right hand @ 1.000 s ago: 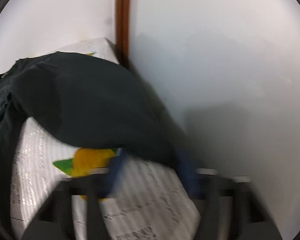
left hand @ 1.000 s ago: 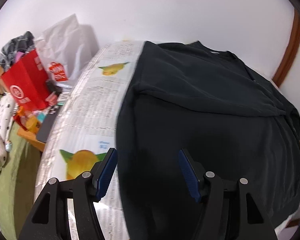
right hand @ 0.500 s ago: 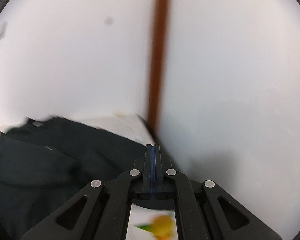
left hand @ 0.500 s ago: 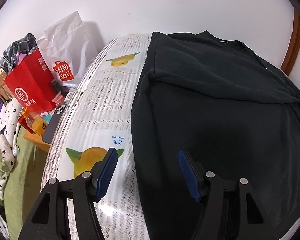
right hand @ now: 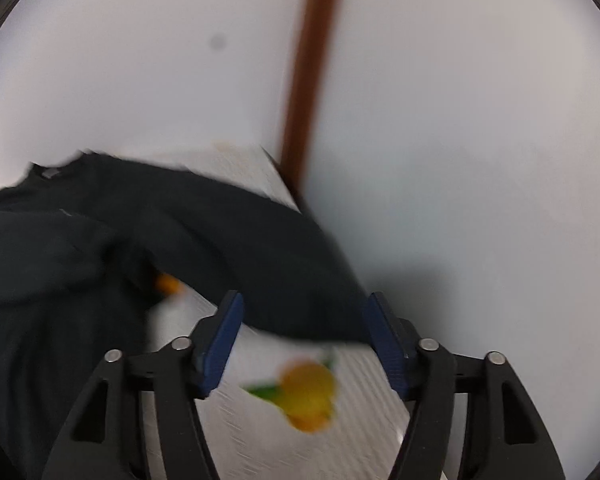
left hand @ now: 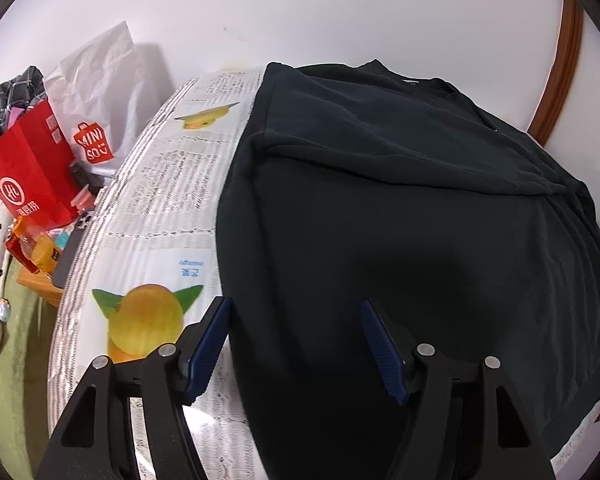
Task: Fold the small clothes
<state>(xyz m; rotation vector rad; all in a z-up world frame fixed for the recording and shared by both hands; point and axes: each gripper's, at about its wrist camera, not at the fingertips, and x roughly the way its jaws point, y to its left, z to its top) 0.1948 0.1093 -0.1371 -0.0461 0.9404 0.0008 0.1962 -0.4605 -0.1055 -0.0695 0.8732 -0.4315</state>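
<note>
Your left gripper [left hand: 296,346] is wide apart right now, blue pads [left hand: 382,354] spread w/ nothing between them, hovering over the near hem area of the black shirt [left hand: 400,240]. That shirt's spread across the tablecloth [left hand: 172,184], the one w/ grey print and yellow fruit pics; collar sits at the far end by the wall, and one sleeve is folded across the chest, making a diagonal ridge from left shoulder toward the right edge. Shirt's left edge runs just beside your left finger, cloth bare on that side.

Over on your right gripper [right hand: 304,340]: also wide, jaws well apart, not holding anything. Pic is blurry w/ motion here. The black shirt [right hand: 204,240] has its other sleeve stretched out toward the table's right edge, cuff end lying right between and just beyond the two fingertips; can't tell whether the pads touch the fabric. A yellow fruit print [right hand: 308,396] shows on the tablecloth [right hand: 240,432] below the sleeve, between your fingers. Brown trim strip [right hand: 308,80] runs up the wall behind.

Off the table's left side, in the left cam: red paper bag [left hand: 28,176], white Miniso bag [left hand: 96,104], orange drink bottle [left hand: 36,244], some plaid fabric piled behind
</note>
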